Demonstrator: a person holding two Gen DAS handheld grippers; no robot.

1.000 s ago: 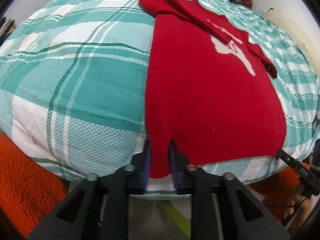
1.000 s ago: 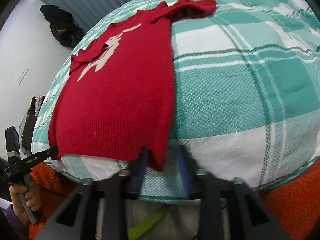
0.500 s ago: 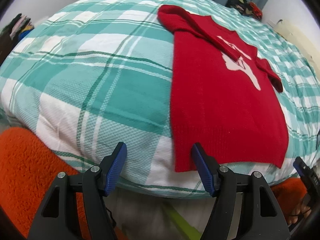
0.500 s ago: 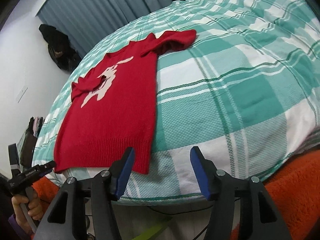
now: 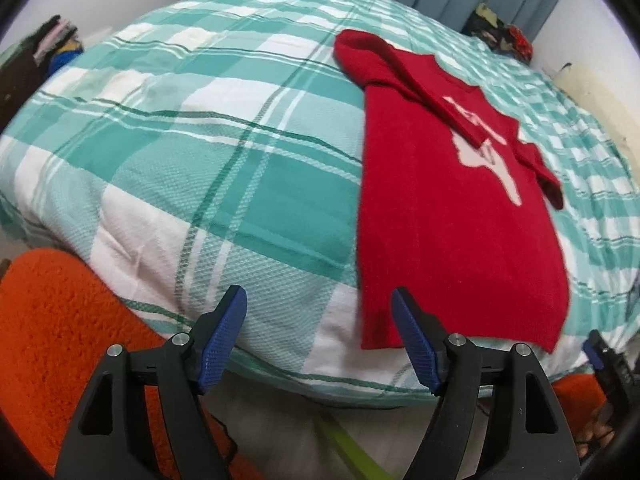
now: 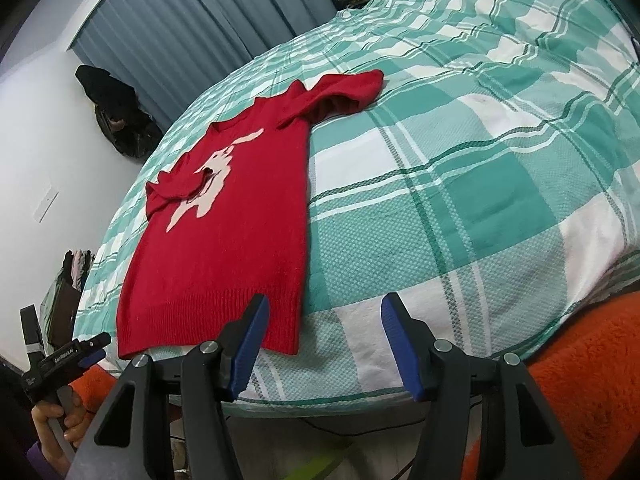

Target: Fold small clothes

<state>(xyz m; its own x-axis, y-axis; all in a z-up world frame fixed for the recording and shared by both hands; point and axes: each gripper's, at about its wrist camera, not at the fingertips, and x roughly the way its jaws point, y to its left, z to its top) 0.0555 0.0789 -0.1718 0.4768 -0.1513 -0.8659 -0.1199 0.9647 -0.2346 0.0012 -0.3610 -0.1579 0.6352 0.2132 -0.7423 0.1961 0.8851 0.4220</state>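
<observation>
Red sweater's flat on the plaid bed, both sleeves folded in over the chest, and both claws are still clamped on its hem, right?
Not quite. The left claw and right claw have just been opening and now stand open, nothing between them, as both wrist views show. The sweater does lie flat on the bed, sleeves folded in.

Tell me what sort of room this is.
Most likely a bedroom in a home. A bed with a green-and-white plaid cover fills both views, a red sweater lies flat on it, grey-blue curtains hang behind, and clothes are piled against the wall.
</observation>
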